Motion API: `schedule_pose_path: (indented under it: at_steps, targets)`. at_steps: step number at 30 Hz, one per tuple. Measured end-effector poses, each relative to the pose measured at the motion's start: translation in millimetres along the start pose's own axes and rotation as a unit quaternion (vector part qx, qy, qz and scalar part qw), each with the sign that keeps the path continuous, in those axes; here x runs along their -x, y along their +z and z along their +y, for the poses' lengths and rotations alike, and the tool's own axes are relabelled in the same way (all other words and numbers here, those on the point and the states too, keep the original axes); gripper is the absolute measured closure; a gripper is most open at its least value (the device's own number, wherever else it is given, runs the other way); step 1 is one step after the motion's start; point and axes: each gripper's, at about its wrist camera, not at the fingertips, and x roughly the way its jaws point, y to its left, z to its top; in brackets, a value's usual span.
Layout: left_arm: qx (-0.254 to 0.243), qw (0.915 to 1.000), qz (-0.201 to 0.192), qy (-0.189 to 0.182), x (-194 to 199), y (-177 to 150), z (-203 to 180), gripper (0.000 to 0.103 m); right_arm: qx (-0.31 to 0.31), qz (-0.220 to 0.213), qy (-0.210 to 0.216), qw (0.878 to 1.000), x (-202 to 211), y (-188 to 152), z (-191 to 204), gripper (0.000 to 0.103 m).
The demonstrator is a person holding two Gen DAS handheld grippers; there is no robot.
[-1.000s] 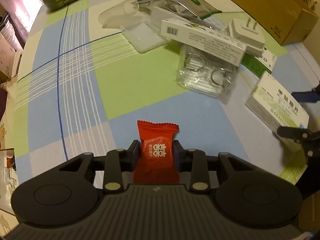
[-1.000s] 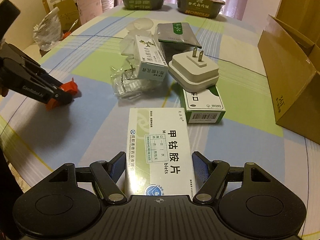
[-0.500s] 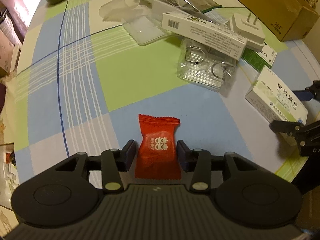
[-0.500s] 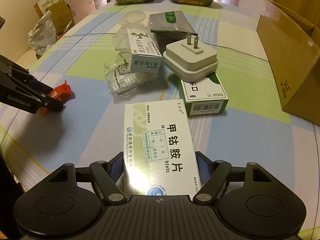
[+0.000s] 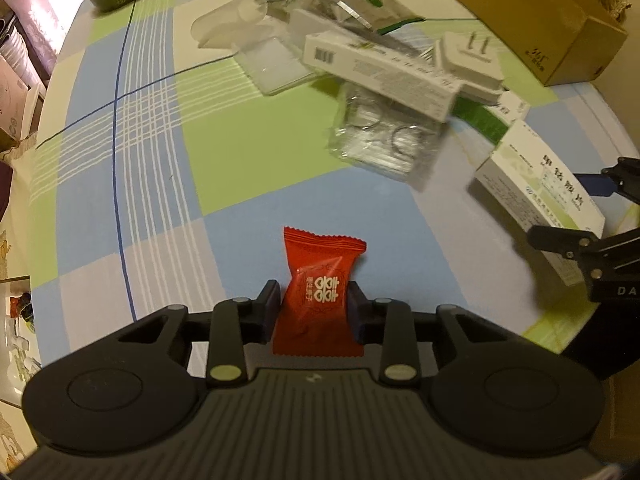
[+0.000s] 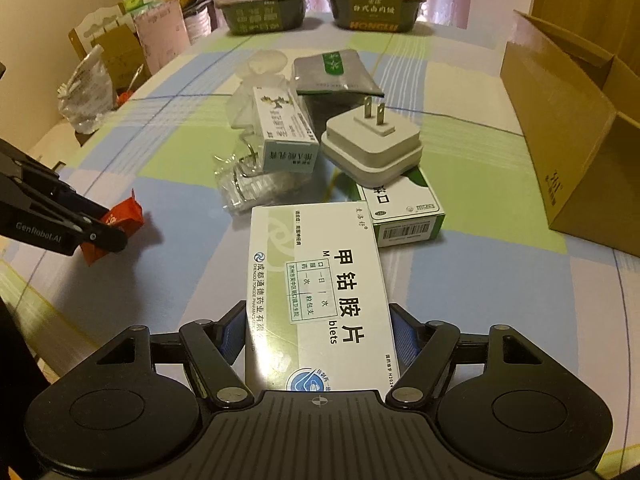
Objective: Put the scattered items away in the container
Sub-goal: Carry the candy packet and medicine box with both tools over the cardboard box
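The left claw (image 5: 314, 306) is clamped on one red candy packet (image 5: 318, 294), its two fingers pressing the wrapper's sides; the packet bears a white double-happiness sign and small white characters too fine to read. Seen from the right wrist camera, this claw (image 6: 102, 236) reaches in from the left edge, low over the table (image 6: 460, 288), with "GenRobot.AI" printed on its arm and the candy (image 6: 116, 226) at its tip.

The right claw (image 6: 318, 330) straddles one white medicine box (image 6: 320, 292), its blue-padded fingers touching or just beside the box's long sides; whether it grips cannot be told. The box reads "甲钴胺片", "CHENGDU TONGDE PHARMACEUTICAL" and "blets". From the left wrist camera, this claw (image 5: 576, 212) comes in from the right edge with the same box (image 5: 536, 192) between its fingers.

Beyond lie, close together: one green-and-white box (image 6: 404, 212) with a barcode and the characters "口", one white plug adapter (image 6: 374, 148) with two prongs resting on it, one slimmer white carton (image 6: 286, 134) with unreadable print, one clear bag of metal rings (image 6: 256, 184), one dark foil pouch (image 6: 334, 72) with a green label, and clear plastic pieces (image 6: 260, 70).

One open cardboard box (image 6: 576, 128) stands at the table's right edge, well apart from both claws. Two dark green tubs (image 6: 264, 10) sit at the far end; the right one (image 6: 374, 8) reads "HONGLU".
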Motion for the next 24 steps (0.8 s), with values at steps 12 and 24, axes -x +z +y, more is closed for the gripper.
schedule_pose_path:
  at_steps: [12, 24]
  targets:
    - [-0.028, 0.9987, -0.039, -0.016, 53, 15, -47, 0.074, -0.039, -0.047, -0.030, 0.998, 61, 9, -18, 0.029]
    - [-0.033, 0.9943, -0.088, -0.050, 82, 63, -111, 0.074, -0.086, -0.094, -0.074, 0.989, 118, 30, -71, 0.029]
